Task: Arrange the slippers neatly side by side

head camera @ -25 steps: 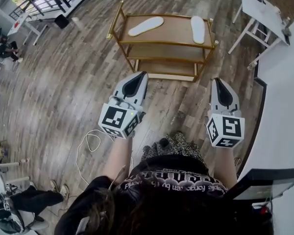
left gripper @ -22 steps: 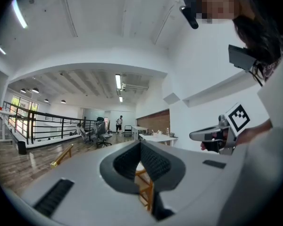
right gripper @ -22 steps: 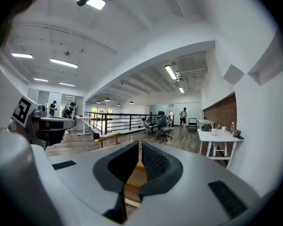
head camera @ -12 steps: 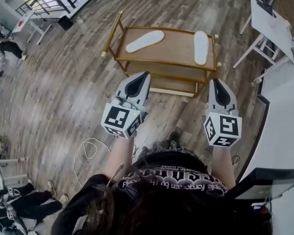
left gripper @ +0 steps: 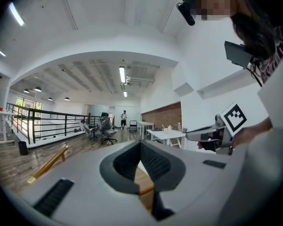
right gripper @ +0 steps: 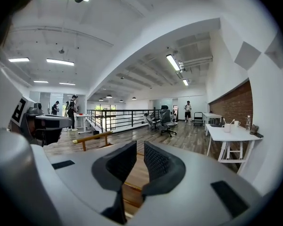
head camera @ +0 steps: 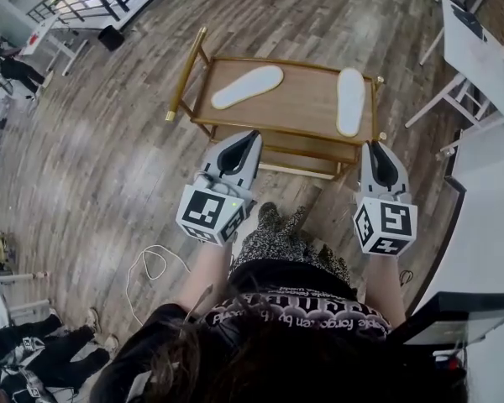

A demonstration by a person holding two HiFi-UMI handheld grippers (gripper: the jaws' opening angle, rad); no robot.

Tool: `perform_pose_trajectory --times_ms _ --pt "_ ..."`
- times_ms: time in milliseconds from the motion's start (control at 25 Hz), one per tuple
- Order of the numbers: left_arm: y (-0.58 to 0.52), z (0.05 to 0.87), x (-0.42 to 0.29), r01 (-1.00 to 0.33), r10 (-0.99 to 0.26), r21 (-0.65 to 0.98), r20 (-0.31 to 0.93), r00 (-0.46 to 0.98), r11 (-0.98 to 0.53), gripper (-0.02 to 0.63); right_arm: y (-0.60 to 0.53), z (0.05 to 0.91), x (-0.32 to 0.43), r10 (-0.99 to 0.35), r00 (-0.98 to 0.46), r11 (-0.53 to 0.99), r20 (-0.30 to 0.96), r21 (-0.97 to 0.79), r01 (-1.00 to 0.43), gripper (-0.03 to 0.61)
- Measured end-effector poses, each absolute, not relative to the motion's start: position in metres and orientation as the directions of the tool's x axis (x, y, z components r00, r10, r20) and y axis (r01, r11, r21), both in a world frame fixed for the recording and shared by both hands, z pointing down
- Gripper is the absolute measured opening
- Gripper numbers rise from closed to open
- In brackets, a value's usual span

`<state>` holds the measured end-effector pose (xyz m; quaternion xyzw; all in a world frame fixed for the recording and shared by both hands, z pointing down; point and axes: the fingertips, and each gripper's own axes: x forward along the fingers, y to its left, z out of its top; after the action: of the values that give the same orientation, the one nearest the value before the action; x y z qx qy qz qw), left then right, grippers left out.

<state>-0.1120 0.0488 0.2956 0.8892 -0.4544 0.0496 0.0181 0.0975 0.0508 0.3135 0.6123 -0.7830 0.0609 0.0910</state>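
Both slippers are lying on the rack's top shelf, and they are anything but a pair right now. The left slipper is sitting skewed, its toe swinging off towards the far right. The right slipper is running straight front to back near the right rail. They are lying well apart, with bare wood between them.

The left gripper is hanging just short of the rack's near edge, in front of the skewed slipper. Its jaws are clenched tight with nothing between them, so it is gripping nothing and touching nothing. The right gripper is lining up with the straight slipper. Its jaws have just been opening, and a narrow gap is showing with only the shelf edge beyond, nothing inside.

That spacing is making sense: one tool per slipper, each facing the nearer one. Both are pointing nearly level, probably so they can slide in over the shelf top rather than drop from above. The right one parting first is suggesting it is getting ready to pinch its slipper, while the left still needs to open before it can take the skewed one.
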Motion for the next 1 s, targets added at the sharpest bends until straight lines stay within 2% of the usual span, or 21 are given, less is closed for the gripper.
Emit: perform_pose_trajectory --times_ms 520,1000 --pt "-0.118 0.318 -0.112 -0.677 -0.668 0.041 0.128 0.733 -0.735 0.002 -0.087 0.320 0.092 -0.966 -0.044 0.055 0.256 0.036 -0.998 0.037" --pt "-0.183 0.344 -0.105 -0.580 -0.558 0.088 0.188 0.808 -0.810 0.002 -0.155 0.340 0.095 -0.951 0.025 -0.027 0.307 -0.003 -1.000 0.063"
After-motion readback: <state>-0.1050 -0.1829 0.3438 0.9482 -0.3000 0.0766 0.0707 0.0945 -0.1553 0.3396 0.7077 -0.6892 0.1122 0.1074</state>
